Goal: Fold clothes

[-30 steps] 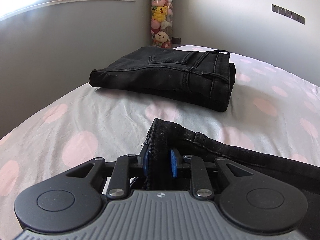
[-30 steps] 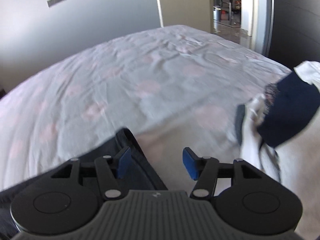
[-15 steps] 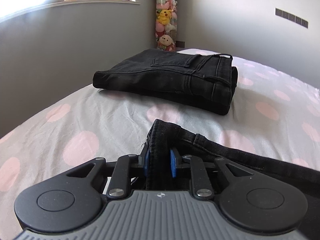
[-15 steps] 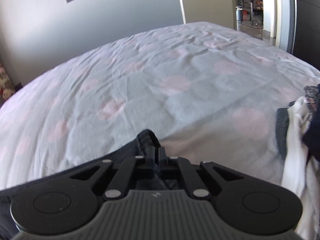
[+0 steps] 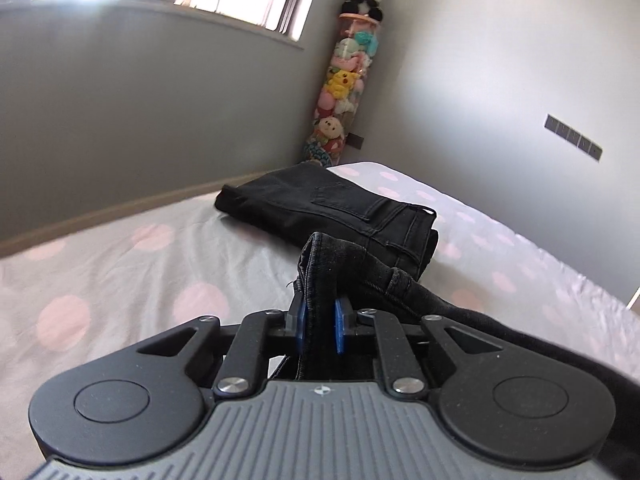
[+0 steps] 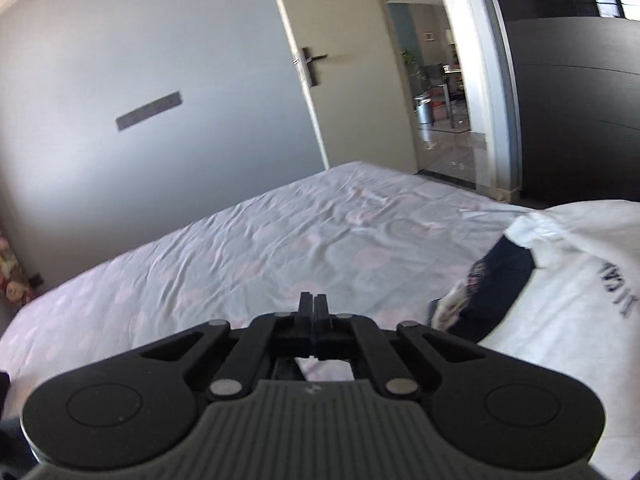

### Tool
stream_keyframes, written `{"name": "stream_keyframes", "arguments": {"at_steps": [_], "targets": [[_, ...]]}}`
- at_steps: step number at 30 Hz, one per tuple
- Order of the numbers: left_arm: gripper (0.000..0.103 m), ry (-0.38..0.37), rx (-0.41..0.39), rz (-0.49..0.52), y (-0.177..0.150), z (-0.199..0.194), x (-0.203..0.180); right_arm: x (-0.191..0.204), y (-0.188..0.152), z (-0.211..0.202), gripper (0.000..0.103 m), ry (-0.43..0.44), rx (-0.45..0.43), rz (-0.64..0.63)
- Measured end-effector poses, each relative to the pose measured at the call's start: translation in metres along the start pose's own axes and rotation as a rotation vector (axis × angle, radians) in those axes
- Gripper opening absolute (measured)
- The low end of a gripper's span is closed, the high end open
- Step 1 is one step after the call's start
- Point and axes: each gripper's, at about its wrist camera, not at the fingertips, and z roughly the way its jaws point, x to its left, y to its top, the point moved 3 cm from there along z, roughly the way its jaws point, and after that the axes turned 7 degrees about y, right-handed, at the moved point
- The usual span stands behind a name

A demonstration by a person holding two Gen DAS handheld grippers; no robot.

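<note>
My left gripper [image 5: 319, 322] is shut on the hem of a pair of black jeans [image 5: 340, 260] and holds it lifted above the bed; the rest of the jeans trails off to the right [image 5: 460, 316]. A second pair of black jeans [image 5: 328, 204] lies folded on the bed beyond it. My right gripper [image 6: 311, 312] has its jaws pressed together; no cloth shows between the tips, though dark fabric [image 6: 8, 432] shows at the lower left edge.
The bed [image 6: 280, 248] has a grey sheet with pink dots. A pile of white and navy clothes [image 6: 560, 280] lies at the right. A tall tube of plush toys [image 5: 344, 80] stands in the far corner. An open door [image 6: 440, 80] lies beyond the bed.
Both grippers have risen and tilted up, so more wall shows. The right gripper shut on the jeans edge half a second ago; that cloth is now out of sight at its tips.
</note>
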Motion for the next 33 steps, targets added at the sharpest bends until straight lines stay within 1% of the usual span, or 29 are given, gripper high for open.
{"name": "stream_keyframes", "arguments": {"at_steps": [1,2,3,4,6,8,9,10,11,12,13,14,16,18,23,25,26,27,28,30,33], "targets": [[0.011,-0.013,0.001,0.013,0.002,-0.003,0.003,-0.013,0.005,-0.015,0.0,0.003,-0.01,0.035],[0.01,-0.026,0.003,0.026,0.003,-0.007,0.005,-0.025,0.009,-0.028,0.0,0.002,-0.018,0.06],[0.009,-0.008,-0.008,0.059,0.001,-0.008,0.003,-0.03,0.008,-0.034,0.0,-0.014,-0.015,0.034],[0.009,0.007,-0.009,0.068,-0.002,-0.006,0.0,-0.035,0.006,-0.039,0.0,-0.027,-0.008,0.013],[0.009,0.033,-0.006,0.075,-0.01,0.0,-0.006,-0.04,-0.011,-0.03,0.0,0.013,0.066,0.014],[0.009,0.045,-0.02,0.095,-0.013,0.005,-0.01,-0.041,-0.032,-0.016,0.006,0.06,0.151,0.008],[0.009,0.046,-0.028,0.103,-0.014,0.006,-0.01,-0.037,-0.043,-0.006,0.01,0.075,0.183,-0.013],[0.009,0.045,-0.031,0.103,-0.015,0.006,-0.009,-0.034,-0.055,0.004,0.018,0.091,0.215,-0.034],[0.009,0.043,-0.032,0.102,-0.015,0.007,-0.007,-0.03,-0.066,0.014,0.025,0.106,0.247,-0.055],[0.009,0.042,-0.033,0.097,-0.016,0.007,-0.005,-0.027,-0.077,0.024,0.036,0.121,0.279,-0.076],[0.009,0.043,-0.033,0.091,-0.018,0.009,-0.004,-0.024,-0.088,0.035,0.039,0.138,0.309,-0.093],[0.009,0.046,-0.033,0.088,-0.019,0.011,-0.003,-0.022,-0.092,0.048,0.041,0.164,0.328,-0.092],[0.009,0.054,-0.037,0.094,-0.022,0.014,-0.004,-0.02,-0.099,0.072,0.055,0.214,0.361,-0.087],[0.01,0.061,-0.043,0.102,-0.022,0.016,-0.006,-0.016,-0.102,0.095,0.058,0.228,0.381,-0.108],[0.01,0.079,-0.045,0.1,-0.025,0.023,-0.01,-0.02,-0.108,0.14,0.058,0.249,0.448,-0.127],[0.01,0.082,-0.039,0.091,-0.025,0.026,-0.009,-0.025,-0.112,0.15,0.057,0.257,0.471,-0.112],[0.01,0.083,-0.035,0.087,-0.025,0.028,-0.009,-0.028,-0.113,0.152,0.056,0.274,0.478,-0.084],[0.01,0.085,-0.033,0.084,-0.026,0.029,-0.008,-0.03,-0.114,0.154,0.039,0.29,0.484,-0.056],[0.01,0.086,-0.032,0.082,-0.026,0.029,-0.008,-0.033,-0.115,0.155,0.018,0.306,0.487,-0.029],[0.01,0.087,-0.032,0.081,-0.026,0.028,-0.008,-0.03,-0.111,0.145,0.017,0.331,0.447,-0.006],[0.009,0.081,-0.039,0.061,-0.024,0.021,-0.005,-0.018,-0.097,0.12,0.015,0.34,0.386,-0.012]]}}
